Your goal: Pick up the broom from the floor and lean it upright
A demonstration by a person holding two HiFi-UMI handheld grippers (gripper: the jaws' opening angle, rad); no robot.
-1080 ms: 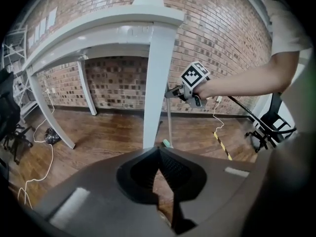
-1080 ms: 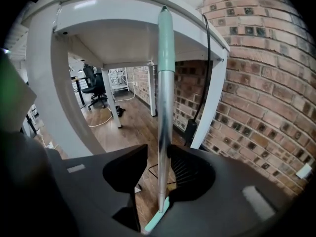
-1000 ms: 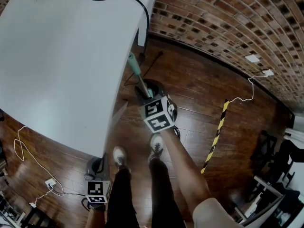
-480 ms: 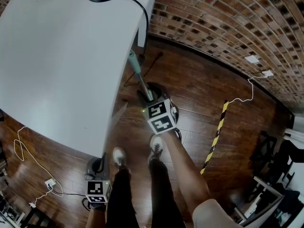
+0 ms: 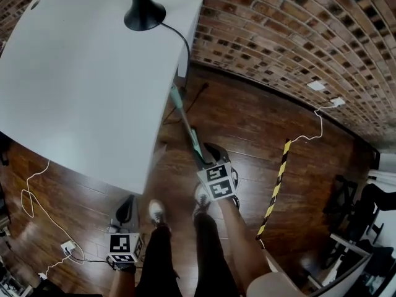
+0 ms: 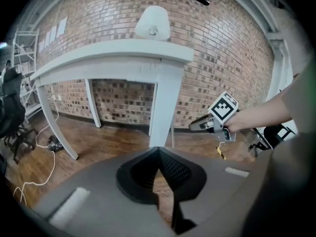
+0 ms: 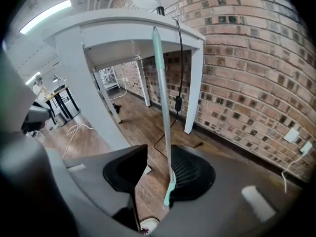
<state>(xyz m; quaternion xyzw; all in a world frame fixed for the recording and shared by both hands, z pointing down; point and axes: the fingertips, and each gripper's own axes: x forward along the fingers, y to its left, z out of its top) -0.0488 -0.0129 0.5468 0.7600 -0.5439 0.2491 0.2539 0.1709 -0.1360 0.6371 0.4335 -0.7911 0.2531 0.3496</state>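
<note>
Head view and both gripper views of a person standing on a wooden floor (image 5: 260, 122) beside a white counter (image 5: 80, 85), which fills the far left of the scene. A brick wall (image 5: 297, 36) runs along the far and right sides.

The broom (image 7: 162, 107) is off the floor along most of its length. Its slim grey pole stands steeply tilted, with the pale green upper end at the near corner of the counter; whether it touches the counter's edge cannot be told. The brush end is not visible.

The right tongs (image 7: 158, 157) point downward around the lower part of the pole. Their jaws stand apart, having just closed a little. The pole lies along the inner face of the right-hand jaw, with a clear gap to the other jaw.

The left tongs (image 6: 158, 152) are held low at the near left, well apart from the broom. Their tips meet and nothing is between them.

A black lamp base (image 5: 143, 14) rests on the far part of the counter, and its black cable (image 5: 184, 42) drops over the right edge. A yellow-and-black strip (image 5: 276, 178) lies on the floor to the right of the person's shoes (image 5: 157, 212). A white cord (image 5: 37, 203) trails across the floor at the near left.
</note>
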